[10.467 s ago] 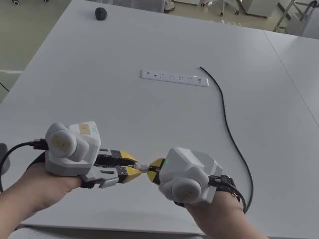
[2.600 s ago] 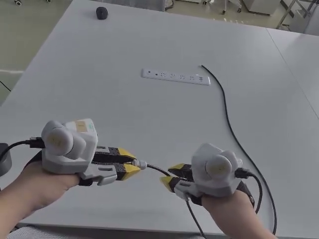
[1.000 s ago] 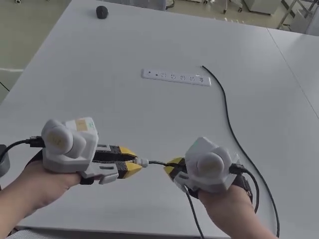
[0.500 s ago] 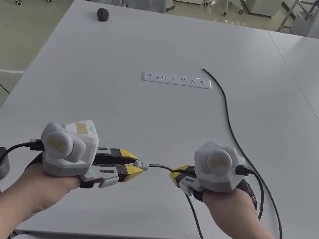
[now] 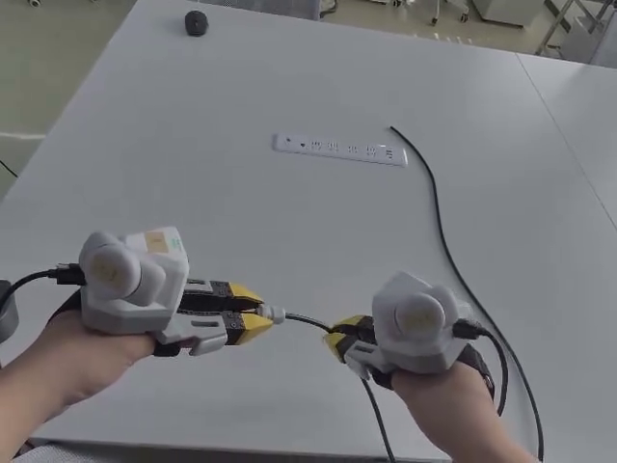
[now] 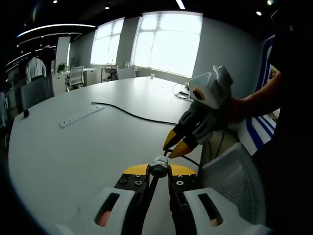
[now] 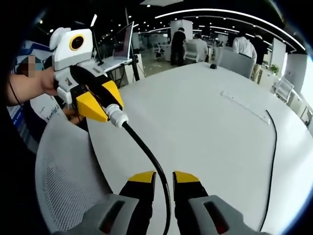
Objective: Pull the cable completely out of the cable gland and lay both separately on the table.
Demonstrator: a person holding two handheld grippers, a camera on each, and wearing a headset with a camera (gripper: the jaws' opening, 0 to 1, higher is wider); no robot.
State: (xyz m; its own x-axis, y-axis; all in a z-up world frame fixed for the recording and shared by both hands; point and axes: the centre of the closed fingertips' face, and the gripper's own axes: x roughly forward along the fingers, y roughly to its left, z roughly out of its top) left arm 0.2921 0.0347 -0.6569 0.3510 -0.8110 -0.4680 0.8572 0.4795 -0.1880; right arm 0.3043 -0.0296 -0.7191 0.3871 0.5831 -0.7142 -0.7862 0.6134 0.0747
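My left gripper (image 5: 253, 317) is shut on a small white cable gland (image 5: 271, 313), held level above the near part of the white table (image 5: 193, 193). A black cable (image 5: 307, 320) runs out of the gland to my right gripper (image 5: 339, 343), which is shut on it a short way off; its remainder hangs down past the table edge. In the left gripper view the gland (image 6: 158, 165) sits between the yellow tips, with the right gripper (image 6: 179, 142) just beyond. In the right gripper view the cable (image 7: 145, 146) rises from the jaws to the gland (image 7: 116, 116).
A white power strip (image 5: 337, 150) lies mid-table, and a long black cord (image 5: 439, 222) curves from it to the near right edge. A dark round object (image 5: 196, 23) sits at the far end. A mesh chair back (image 7: 63, 176) stands below the grippers.
Over the last second my right gripper has drawn back from the gland, down and to the right, and a longer stretch of cable now spans the gap. The left gripper has held still.
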